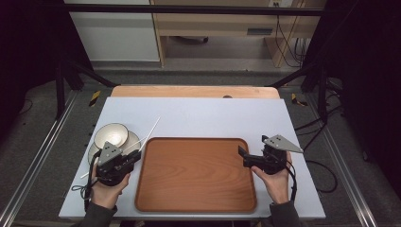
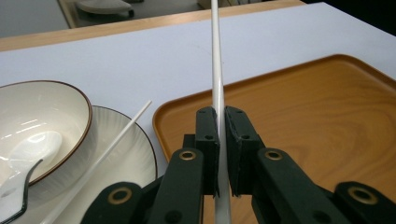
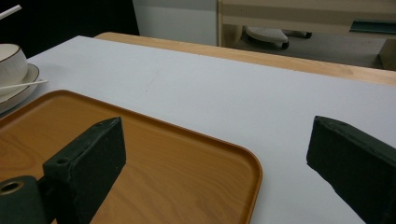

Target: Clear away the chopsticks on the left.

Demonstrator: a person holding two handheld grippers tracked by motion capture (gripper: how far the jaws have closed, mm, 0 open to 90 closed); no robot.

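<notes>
L gripper (image 2: 221,154), lower centre of the left gripper view, has its jaws clamped on a white chopstick (image 2: 216,70) that runs straight up the frame past the top edge. In the high view it slants from that gripper (image 1: 135,157) at mid-left toward the upper right (image 1: 152,128), over the tray's left rim. It's pinched near its lower end, prob. so the long free part can be swung onto the wooden tray (image 1: 196,172).

R gripper (image 1: 245,157), at mid-right of the high view, has jaws spread wide w/ nothing between them, straddling the tray's right edge (image 3: 252,173), likely waiting or about to steady it.

Left gripper view adds detail: a second chopstick (image 2: 116,140) resting across the plate (image 2: 135,158), plus a spoon (image 2: 28,149) inside the bowl (image 2: 70,100). The high view shows the overall layout instead.
</notes>
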